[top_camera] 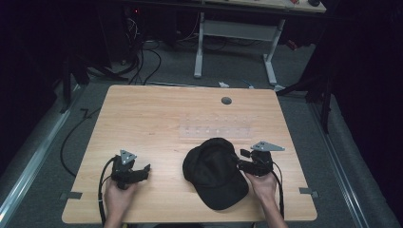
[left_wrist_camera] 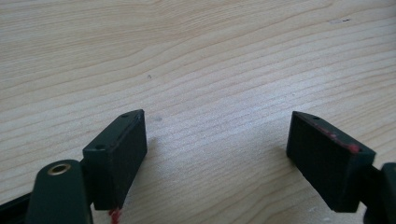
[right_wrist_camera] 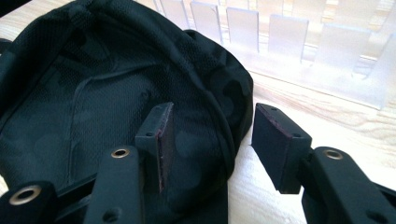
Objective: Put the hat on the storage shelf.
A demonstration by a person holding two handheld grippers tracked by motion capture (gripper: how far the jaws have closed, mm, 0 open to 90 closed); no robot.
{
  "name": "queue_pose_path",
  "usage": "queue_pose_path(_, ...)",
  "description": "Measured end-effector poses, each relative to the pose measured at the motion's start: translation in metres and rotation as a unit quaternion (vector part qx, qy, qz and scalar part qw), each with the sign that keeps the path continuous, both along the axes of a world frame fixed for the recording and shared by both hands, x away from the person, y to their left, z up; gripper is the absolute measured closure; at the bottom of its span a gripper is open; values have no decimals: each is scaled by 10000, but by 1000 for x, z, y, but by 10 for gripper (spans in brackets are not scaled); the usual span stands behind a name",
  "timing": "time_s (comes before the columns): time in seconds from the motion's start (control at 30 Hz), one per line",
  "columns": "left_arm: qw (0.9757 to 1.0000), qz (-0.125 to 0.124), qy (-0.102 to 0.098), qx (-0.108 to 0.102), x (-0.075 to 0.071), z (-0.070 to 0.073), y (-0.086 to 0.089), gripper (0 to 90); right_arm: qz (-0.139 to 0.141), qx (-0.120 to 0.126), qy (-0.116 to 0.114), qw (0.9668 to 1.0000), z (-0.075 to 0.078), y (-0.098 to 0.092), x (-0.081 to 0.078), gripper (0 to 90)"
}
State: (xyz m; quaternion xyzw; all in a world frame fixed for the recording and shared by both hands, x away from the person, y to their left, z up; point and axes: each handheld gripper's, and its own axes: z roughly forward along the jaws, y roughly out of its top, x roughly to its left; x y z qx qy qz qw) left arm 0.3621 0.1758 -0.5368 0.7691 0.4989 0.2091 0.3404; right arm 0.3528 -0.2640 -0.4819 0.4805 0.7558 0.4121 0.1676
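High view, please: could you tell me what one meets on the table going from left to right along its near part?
Left tool → black cap → right tool, at the cap's right edge.

Cap (top_camera: 216, 173): black all over; in the right gripper view the inside shows a fine mesh weave with faint darker rounded blotches and a black seam band along the rim.
Table (top_camera: 157, 118): pale honey-coloured wood with long, wavy grain lines, one small grey round disc (top_camera: 226, 100) near its far edge.
Clear rack (top_camera: 216, 129): colourless, see-through plastic, frosty white where light catches its upright slats.
Left gripper (top_camera: 144, 169): black, grey plate on top; matt black pads (left_wrist_camera: 116, 158) with red smears at the edges, brass-coloured screw eyelet.
Right gripper (top_camera: 242, 159): black, grey plate on top; black pads (right_wrist_camera: 278, 140) edged faint dark red, brass-coloured eyelets.
Floor (top_camera: 228, 66): dull grey carpet.
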Motion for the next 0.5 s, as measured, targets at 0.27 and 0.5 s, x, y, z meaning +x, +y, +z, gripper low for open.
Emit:
queue_pose_path(0.27,10000,7,-2,5,0,0,0,205,151,32,158,9998,-4,4,11,529)
queue_pose_path(0.5,10000,-1,0,0,0,0,0,205,171,73,207,9996,-6,6,16,568)
